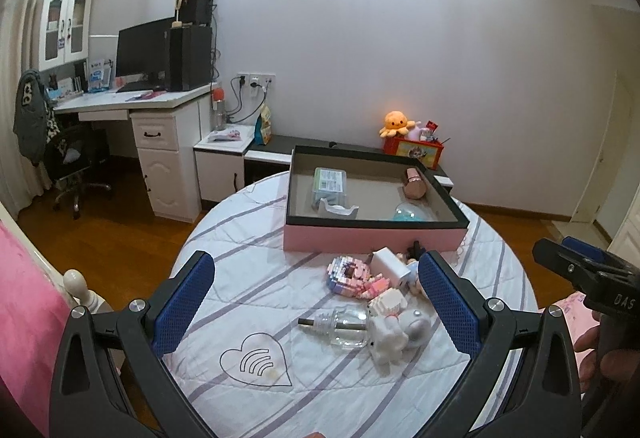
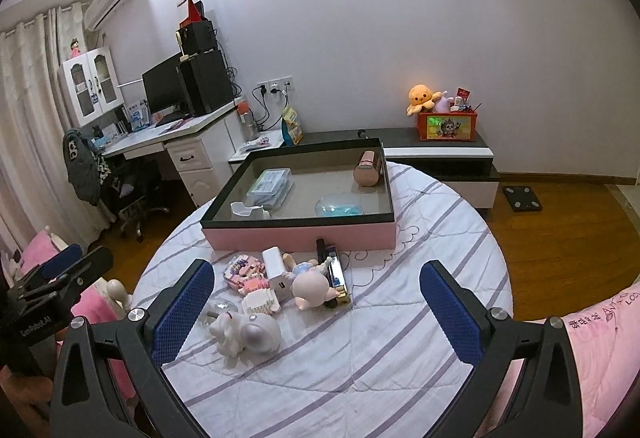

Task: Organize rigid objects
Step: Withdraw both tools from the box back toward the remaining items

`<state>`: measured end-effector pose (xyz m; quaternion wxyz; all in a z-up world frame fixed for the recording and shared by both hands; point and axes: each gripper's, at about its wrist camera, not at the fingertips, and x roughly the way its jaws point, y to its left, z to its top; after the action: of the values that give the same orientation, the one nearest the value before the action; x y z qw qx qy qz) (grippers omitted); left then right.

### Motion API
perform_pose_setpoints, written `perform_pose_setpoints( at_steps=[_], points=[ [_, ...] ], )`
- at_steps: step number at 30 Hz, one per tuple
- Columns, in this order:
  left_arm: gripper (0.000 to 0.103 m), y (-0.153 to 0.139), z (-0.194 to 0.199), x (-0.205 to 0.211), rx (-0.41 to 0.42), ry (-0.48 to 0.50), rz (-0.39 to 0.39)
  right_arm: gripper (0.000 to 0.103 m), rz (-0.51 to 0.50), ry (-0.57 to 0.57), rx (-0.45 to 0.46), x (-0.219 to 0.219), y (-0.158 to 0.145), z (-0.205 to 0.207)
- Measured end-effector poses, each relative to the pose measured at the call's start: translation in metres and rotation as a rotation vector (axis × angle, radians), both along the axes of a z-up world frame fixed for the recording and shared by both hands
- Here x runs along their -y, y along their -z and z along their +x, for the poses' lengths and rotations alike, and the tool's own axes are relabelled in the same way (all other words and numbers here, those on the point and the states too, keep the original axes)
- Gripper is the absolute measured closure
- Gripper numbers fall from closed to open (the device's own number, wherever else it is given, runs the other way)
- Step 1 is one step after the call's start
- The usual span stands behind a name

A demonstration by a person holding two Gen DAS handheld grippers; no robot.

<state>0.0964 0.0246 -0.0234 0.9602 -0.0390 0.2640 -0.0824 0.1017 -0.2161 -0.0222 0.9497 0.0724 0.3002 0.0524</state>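
I hold both grippers above a round bed quilt point(image 1: 248, 238) with purple stripes. My left gripper point(image 1: 316, 302) is spread wide and grips nothing; my right gripper point(image 2: 316, 312) is equally wide and empty. A pink tray point(image 2: 304, 238) with a dark rim sits on the quilt's far side. Just in front of the tray lies a huddle of small things. A clear glass bottle point(image 1: 344, 326) lies flat on its side, its long axis running left to right, its neck pointing left; it sits between my left gripper's fingers. Touching it is a white figurine point(image 1: 400, 334). Nearer the tray are a pink block model point(image 1: 352, 274), a white charger point(image 2: 278, 270) and a doll point(image 2: 312, 286).
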Motion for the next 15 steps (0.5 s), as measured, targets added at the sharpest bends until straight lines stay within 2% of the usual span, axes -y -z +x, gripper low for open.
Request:
perform_pose_setpoints(
  at_steps=[7, 15],
  points=[
    [0.000, 0.027, 0.006, -0.006, -0.061, -0.011, 0.017, 0.000, -0.006, -0.061, -0.076, -0.017, 0.021, 0.007],
    [0.000, 0.070, 0.015, -0.013, -0.164, -0.015, 0.027, 0.000, 0.000, -0.139, -0.211, -0.049, 0.066, 0.024]
  ],
)
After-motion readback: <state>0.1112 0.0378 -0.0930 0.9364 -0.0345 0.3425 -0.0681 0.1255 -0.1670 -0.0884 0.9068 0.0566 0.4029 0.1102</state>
